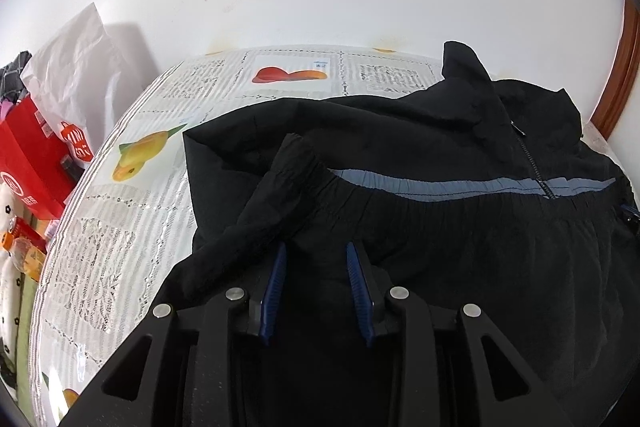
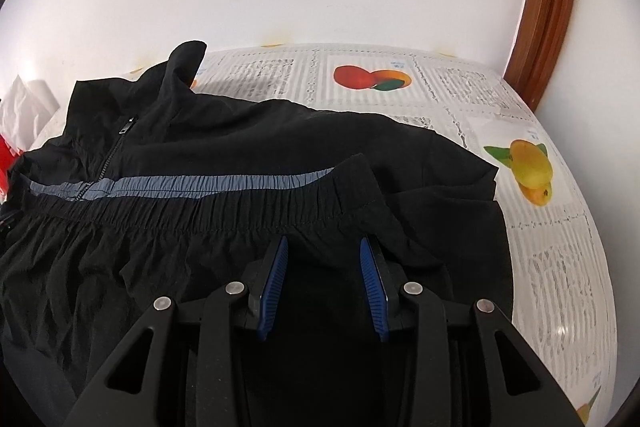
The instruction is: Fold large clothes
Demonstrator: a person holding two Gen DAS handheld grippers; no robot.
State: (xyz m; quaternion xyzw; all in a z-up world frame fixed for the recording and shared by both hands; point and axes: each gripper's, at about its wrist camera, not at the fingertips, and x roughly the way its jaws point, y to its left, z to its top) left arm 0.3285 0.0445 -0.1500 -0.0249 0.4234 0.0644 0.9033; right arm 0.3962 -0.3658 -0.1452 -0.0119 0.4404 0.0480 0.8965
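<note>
A black zip jacket (image 1: pixel 440 219) with a grey-blue band lies on the table, its elastic hem folded up over the body; it also shows in the right wrist view (image 2: pixel 200 187). My left gripper (image 1: pixel 316 247) is open, its blue pads (image 1: pixel 276 283) resting on the fabric near the left end of the folded hem. My right gripper (image 2: pixel 326 241) is open, its blue pads (image 2: pixel 372 283) resting on the fabric near the right end of the hem. No cloth is pinched between either pair of fingers.
The table carries a lace-and-fruit print cover (image 1: pixel 120 251), also in the right wrist view (image 2: pixel 560 251). A red bag (image 1: pixel 32 163) and white plastic bag (image 1: pixel 80 67) stand left of the table. A white wall is behind; a wooden frame (image 2: pixel 548 7) stands at right.
</note>
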